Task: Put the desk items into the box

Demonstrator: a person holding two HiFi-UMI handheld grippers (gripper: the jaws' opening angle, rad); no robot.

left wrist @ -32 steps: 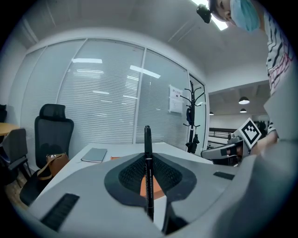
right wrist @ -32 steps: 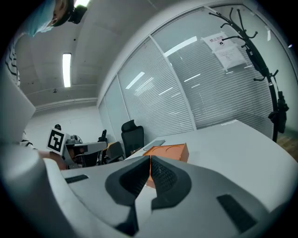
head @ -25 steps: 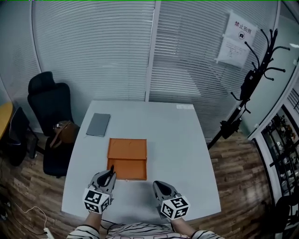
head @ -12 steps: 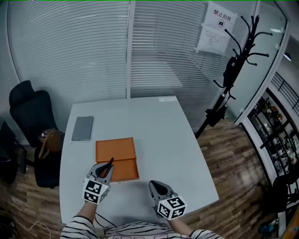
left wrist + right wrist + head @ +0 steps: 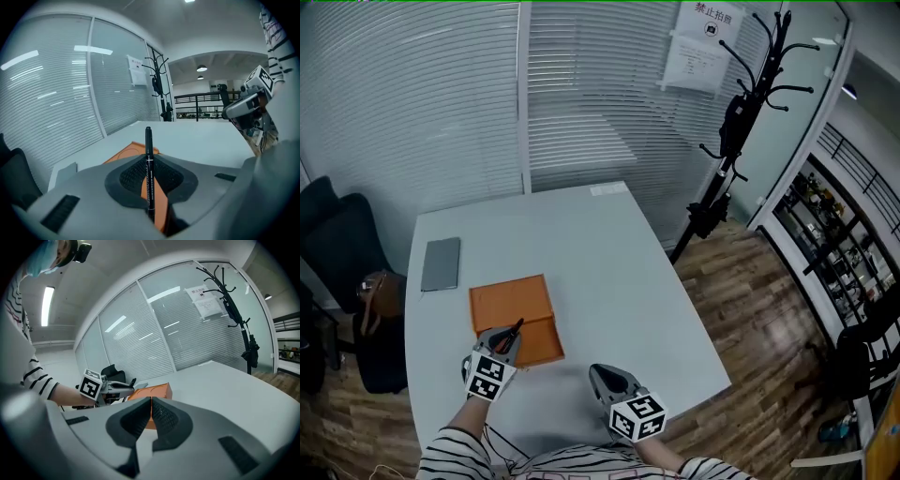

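Holding black pen [image 5: 148, 159] upright, left gripper [image 5: 506, 336] sat at near edge of orange box [image 5: 511, 298], lower left of frame. Right gripper [image 5: 603, 377] pinched closed on nothing, near front edge of table [image 5: 609, 272]. Wide table top lay open right of box. Grey pad [image 5: 441, 263] by left edge.

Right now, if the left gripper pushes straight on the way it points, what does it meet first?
Probably the orange box: the left gripper, shut on a black pen, points over its near edge; height is unclear.
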